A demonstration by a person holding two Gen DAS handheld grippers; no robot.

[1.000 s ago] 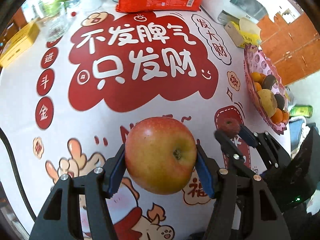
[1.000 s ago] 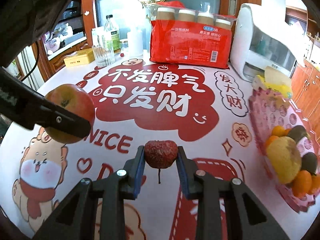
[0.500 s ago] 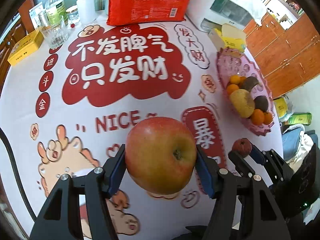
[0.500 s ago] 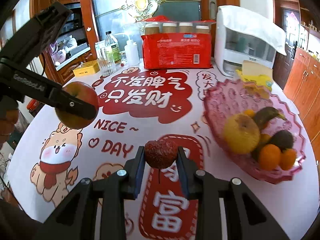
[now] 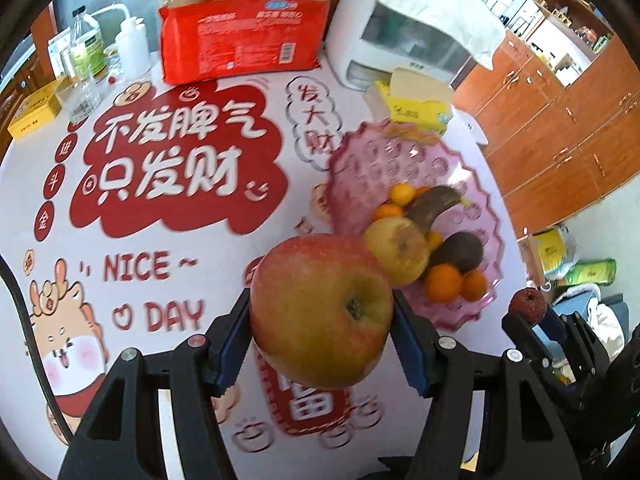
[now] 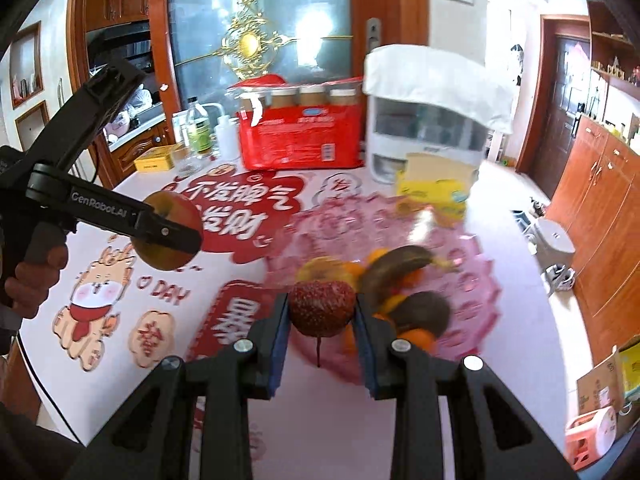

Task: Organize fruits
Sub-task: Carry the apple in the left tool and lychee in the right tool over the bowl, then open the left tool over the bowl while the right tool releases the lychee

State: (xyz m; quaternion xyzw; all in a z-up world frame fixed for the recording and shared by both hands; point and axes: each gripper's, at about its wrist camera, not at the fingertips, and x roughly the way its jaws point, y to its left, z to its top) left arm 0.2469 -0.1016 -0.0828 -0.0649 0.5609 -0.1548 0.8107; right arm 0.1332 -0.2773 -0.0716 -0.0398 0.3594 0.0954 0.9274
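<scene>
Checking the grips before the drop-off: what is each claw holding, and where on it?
Left claw: a red apple, pinched across its sides. Right claw: a small dark-red bumpy fruit, pinched at its sides, stem hanging down.

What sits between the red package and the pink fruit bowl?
In the left wrist view, bare printed tablecloth separates the red package from the pink fruit bowl; the yellow box stands at the bowl's far rim, off that line.

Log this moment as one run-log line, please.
left gripper: shut on apple | right gripper: shut on small red fruit | pink fruit bowl: holds oranges, other fruit
</scene>
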